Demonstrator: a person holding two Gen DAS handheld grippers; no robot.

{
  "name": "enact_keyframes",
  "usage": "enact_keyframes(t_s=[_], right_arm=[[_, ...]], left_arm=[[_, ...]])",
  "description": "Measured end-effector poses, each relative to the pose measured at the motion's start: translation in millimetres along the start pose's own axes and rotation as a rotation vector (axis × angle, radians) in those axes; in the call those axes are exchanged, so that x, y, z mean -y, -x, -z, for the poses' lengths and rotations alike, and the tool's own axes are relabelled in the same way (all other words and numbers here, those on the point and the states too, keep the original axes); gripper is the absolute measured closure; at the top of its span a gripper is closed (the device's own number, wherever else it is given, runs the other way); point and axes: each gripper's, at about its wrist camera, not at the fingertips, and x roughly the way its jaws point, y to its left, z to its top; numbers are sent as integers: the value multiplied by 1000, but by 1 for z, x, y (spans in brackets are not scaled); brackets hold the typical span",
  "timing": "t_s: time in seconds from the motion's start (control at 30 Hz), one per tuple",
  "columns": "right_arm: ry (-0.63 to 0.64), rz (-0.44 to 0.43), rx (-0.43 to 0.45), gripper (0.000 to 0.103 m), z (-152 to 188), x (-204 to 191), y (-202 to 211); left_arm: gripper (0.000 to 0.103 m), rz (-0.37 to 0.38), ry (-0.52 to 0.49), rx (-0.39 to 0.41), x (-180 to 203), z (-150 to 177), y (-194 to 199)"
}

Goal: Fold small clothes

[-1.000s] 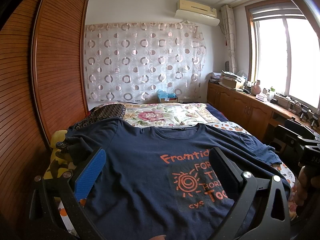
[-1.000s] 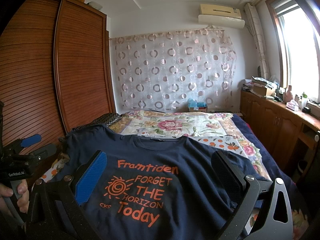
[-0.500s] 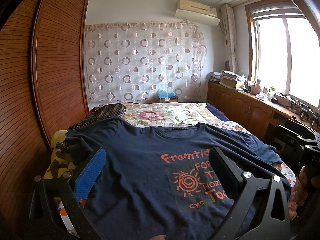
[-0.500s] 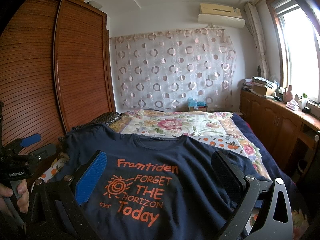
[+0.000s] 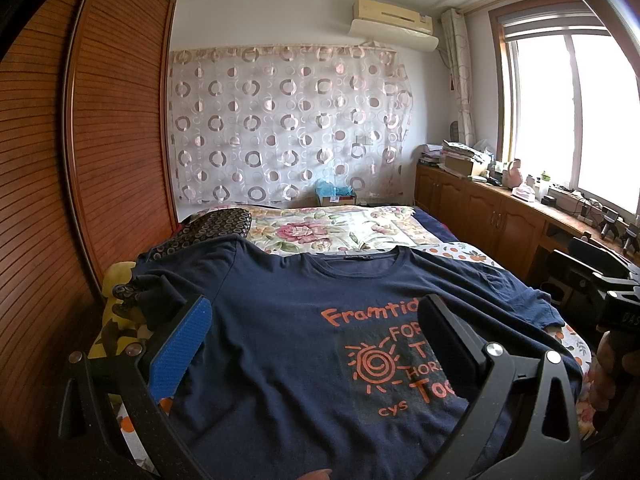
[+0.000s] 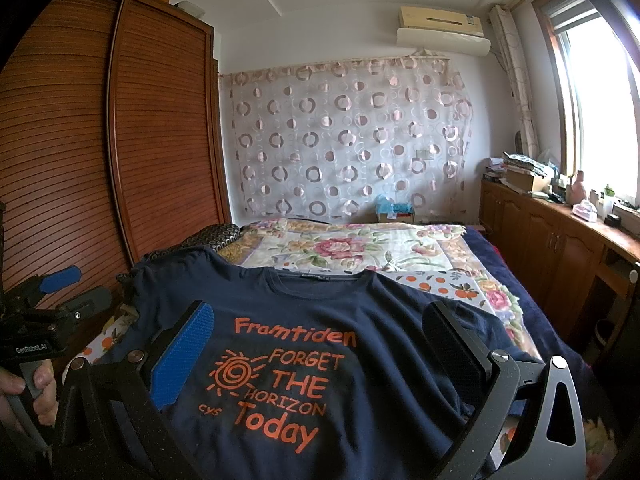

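Note:
A navy T-shirt [image 5: 288,340] with orange lettering lies spread face up on the bed, collar toward the far wall; it also fills the lower right wrist view as the T-shirt [image 6: 360,312]. My left gripper [image 5: 316,320] hovers open above the shirt's left half, nothing between its fingers. My right gripper [image 6: 320,328] hovers open above the printed chest, also empty. The left sleeve [image 5: 160,292] is bunched near the bed's left edge. Seen from the right wrist view, the left gripper [image 6: 60,292] is held by a hand at the far left.
The bed has a floral cover [image 5: 340,232] beyond the shirt. A slatted wooden wardrobe [image 5: 120,140] runs along the left. Low wooden cabinets [image 5: 500,216] with clutter stand under the window on the right. A dark patterned pillow [image 5: 216,224] lies at the bed's left.

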Motion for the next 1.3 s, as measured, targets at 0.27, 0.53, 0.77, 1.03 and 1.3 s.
enact_keyframes(t_s=[0.27,0.53,0.77,1.03,1.3], right_arm=[[1,0,-1,0,0,0,0],[0,0,-1,0,0,0,0],[0,1,-1,0,0,-1,0],[4,-17,-18,0,3,-1,-6],[8,-57,-64,0,9,-1,-22]], left_arm=[[0,-1,-2,1,1,0,0],[0,-2,-2,2,1,-1,1],[0,-1,-2,1,1,0,1],[0,-20,-10,-10,-2,-1,1],[0,-54,-5,-65,-25,9,-9]])
